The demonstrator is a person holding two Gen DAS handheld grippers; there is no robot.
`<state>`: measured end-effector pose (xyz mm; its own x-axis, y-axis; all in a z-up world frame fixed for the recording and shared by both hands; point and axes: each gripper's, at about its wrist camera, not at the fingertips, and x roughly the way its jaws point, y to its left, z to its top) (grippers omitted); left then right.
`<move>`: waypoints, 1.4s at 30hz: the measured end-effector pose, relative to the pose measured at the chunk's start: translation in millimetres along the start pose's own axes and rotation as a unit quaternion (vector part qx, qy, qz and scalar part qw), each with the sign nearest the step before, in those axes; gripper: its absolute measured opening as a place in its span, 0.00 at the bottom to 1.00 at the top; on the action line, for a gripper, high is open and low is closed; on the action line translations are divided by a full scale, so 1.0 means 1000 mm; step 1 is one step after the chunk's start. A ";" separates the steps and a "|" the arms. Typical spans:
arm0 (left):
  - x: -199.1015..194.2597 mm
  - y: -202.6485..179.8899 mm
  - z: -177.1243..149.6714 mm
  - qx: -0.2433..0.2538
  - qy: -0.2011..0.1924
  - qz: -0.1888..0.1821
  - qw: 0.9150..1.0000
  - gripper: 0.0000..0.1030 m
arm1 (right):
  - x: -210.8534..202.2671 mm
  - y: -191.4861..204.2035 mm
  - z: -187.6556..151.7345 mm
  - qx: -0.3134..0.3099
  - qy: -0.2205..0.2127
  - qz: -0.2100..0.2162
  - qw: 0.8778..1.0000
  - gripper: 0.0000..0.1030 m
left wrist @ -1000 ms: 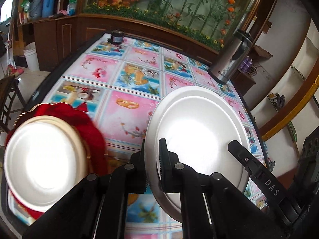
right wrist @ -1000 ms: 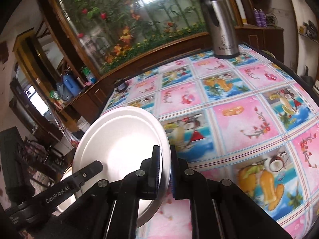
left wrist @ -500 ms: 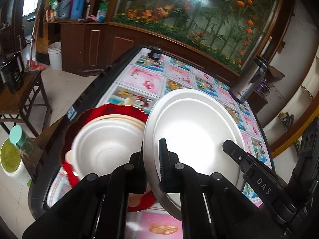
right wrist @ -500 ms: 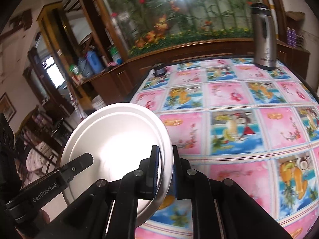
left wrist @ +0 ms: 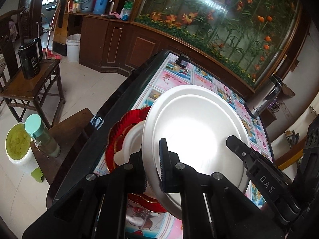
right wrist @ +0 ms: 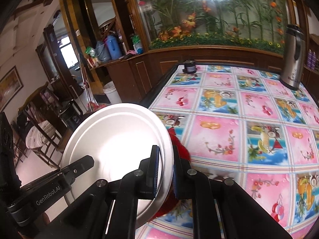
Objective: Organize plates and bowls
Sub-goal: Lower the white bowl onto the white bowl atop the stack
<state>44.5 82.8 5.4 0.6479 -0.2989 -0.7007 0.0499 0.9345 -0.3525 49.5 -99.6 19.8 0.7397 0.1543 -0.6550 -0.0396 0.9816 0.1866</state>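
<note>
Two grippers on one white plate (left wrist: 195, 131), clamped at opposite edges. Left gripper (left wrist: 152, 165) pinched shut over the plate's left rim, one finger above and one beneath. Right gripper (right wrist: 164, 169) likewise closed across the right rim, blue pads pressing both faces.

Held in the air above the near left corner of the table (right wrist: 219, 135), over its fruit-and-flower patterned cloth. Directly underneath, partly hidden: a red plate (left wrist: 119, 131) with a gold edge, and a white bowl (left wrist: 131, 141) sitting in it. No contact visible between the carried plate and that stack.

Probably mid-carry, judging by the position: bringing the white plate to the stack, not yet setting it down. Unclear from these views whether meant to go over the bowl or beneath it. Next move likely to call for levelling the plate, centring it over the stack, lowering both ends together, then easing both sets of fingers apart at once. Worth watching the table edge, close on the left.

Round, so no real long axis; the only useful line the one from grip to grip, running left to right. Hollow face turned up and toward both cameras, the whole plate tilted rather than flat.

Far back on the table: a steel flask (right wrist: 292, 55) and a small dark jar (right wrist: 189, 66), well apart from the work.
</note>
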 end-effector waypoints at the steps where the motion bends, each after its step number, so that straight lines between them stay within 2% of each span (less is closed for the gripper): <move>1: 0.001 0.002 0.000 -0.001 0.000 0.000 1.000 0.08 | 0.003 0.003 0.001 -0.002 0.002 0.001 1.000 0.12; 11: 0.015 0.024 0.000 -0.021 0.015 0.005 1.000 0.08 | 0.034 0.019 -0.001 -0.013 0.028 0.001 1.000 0.14; 23: 0.028 0.031 0.000 -0.026 0.031 0.008 0.999 0.08 | 0.057 0.023 -0.005 -0.018 0.050 -0.004 0.999 0.15; 42: 0.030 0.029 -0.002 -0.013 0.017 0.037 0.999 0.08 | 0.071 0.027 -0.009 -0.028 0.048 -0.017 0.998 0.18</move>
<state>64.1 100.4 -27.0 0.6228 -0.2360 -0.7460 -0.0178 0.9489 -0.3150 95.3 -61.5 -28.1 0.6736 0.1284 -0.7278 -0.0545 0.9907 0.1243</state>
